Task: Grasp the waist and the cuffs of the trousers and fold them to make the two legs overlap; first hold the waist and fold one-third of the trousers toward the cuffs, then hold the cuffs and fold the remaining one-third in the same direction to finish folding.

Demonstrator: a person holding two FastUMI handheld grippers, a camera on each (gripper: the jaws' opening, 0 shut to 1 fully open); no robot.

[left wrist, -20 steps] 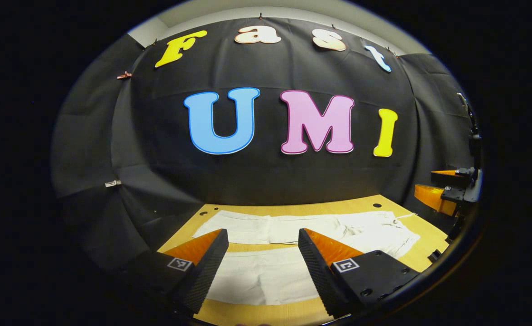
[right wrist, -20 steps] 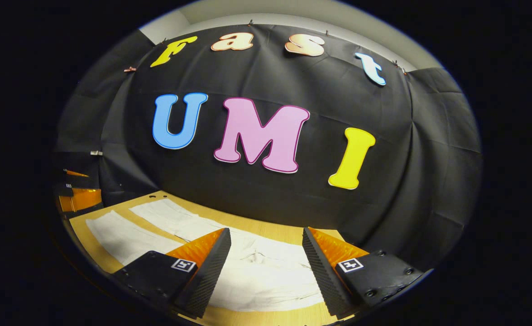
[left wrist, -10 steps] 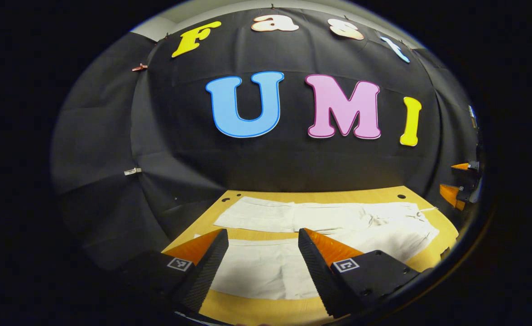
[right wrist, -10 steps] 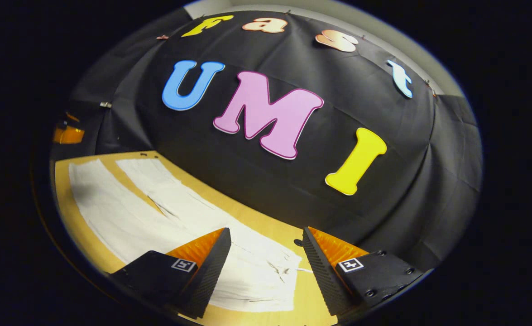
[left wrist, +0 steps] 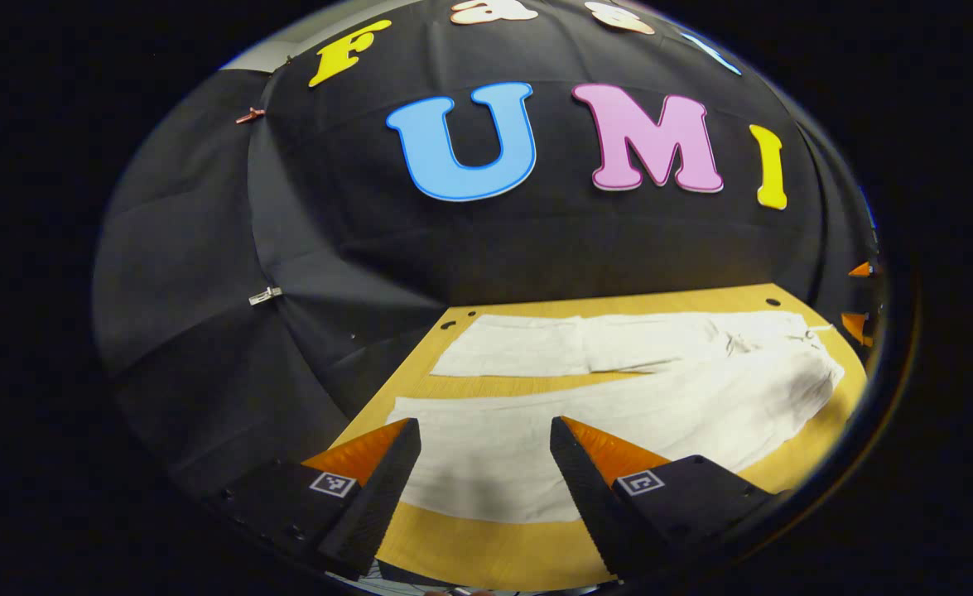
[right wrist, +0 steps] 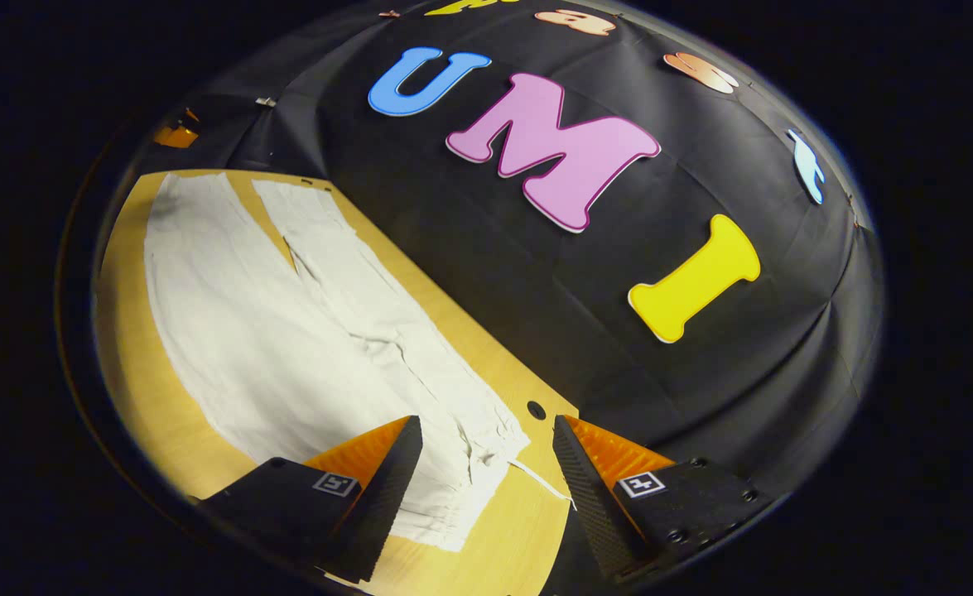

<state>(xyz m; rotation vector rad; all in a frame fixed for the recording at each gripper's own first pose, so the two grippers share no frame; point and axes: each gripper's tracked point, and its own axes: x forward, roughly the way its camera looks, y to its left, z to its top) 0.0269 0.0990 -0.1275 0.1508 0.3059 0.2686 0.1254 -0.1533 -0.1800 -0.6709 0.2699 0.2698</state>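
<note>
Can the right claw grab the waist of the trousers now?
Probably yes. The right claw is open, the waist lies flat between its fingers on the table, and nothing blocks it.

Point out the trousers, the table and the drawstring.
trousers (left wrist: pixel 585 430), left gripper view, near leg's cloth.
table (left wrist: pixel 486 555), left gripper view, bare wood at near edge.
drawstring (right wrist: pixel 540 483), right gripper view, loose cord past the waist.

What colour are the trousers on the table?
White, or off-white, and plain: the trousers show best in the right gripper view.
</note>
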